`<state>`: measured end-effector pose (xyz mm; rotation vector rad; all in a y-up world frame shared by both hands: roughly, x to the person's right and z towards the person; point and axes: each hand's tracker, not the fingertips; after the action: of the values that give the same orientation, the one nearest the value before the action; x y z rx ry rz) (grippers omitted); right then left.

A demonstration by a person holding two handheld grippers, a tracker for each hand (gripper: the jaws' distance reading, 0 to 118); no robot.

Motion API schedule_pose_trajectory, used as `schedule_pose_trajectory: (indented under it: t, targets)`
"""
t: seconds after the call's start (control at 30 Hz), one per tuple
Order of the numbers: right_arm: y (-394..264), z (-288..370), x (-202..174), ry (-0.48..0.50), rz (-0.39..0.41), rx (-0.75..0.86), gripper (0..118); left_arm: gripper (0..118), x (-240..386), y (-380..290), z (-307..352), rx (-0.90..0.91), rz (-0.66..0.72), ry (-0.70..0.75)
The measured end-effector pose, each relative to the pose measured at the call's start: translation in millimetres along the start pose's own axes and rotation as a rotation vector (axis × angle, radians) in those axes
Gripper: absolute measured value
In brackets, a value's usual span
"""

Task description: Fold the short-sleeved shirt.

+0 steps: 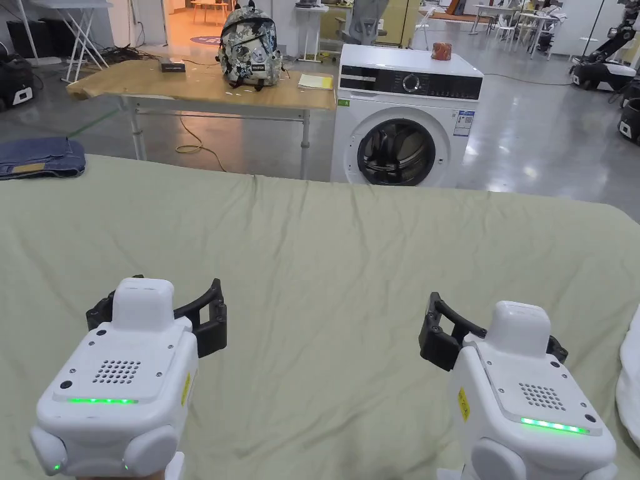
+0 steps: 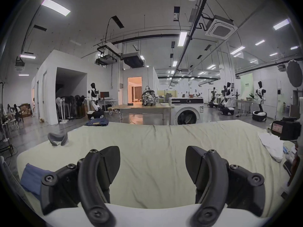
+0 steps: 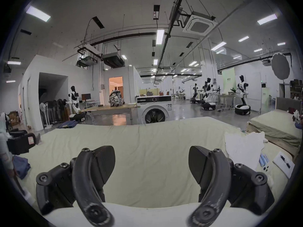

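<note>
Not started: my left claw and right claw hover empty, jaws spread; next, fetch the white shirt lying rightward on the bed

Glossy grey floor, wooden table (backpack atop), washing machine.

White short-sleeved shirt, crumpled in a loose heap, unfolded, lying on the pale green sheet near its right edge, a pointed corner of cloth sticking up, its edge also visible at the head view's right border
</note>
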<state>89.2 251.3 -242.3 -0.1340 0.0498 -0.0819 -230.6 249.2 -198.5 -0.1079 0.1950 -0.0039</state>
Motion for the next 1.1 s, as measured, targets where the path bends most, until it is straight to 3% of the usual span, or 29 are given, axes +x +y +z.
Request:
schedule_pose_trajectory:
  t: [0.33,0.53,0.93,1.1]
  targets:
    - [3,-2,-16,-0.160,-0.013,-0.051,94,84,1,2,1,0.003,-0.014,-0.077]
    - [14,-3,-18,-0.138,-0.080,-0.093,95,84,1,-2,1,-0.022,-0.010,-0.075]
    - [8,-6,-33,-0.142,0.048,-0.111,95,84,1,-4,2,-0.026,-0.035,-0.065]
    - [5,-7,-31,-0.142,0.035,-0.118,95,84,-1,-6,1,-0.034,-0.034,-0.065]
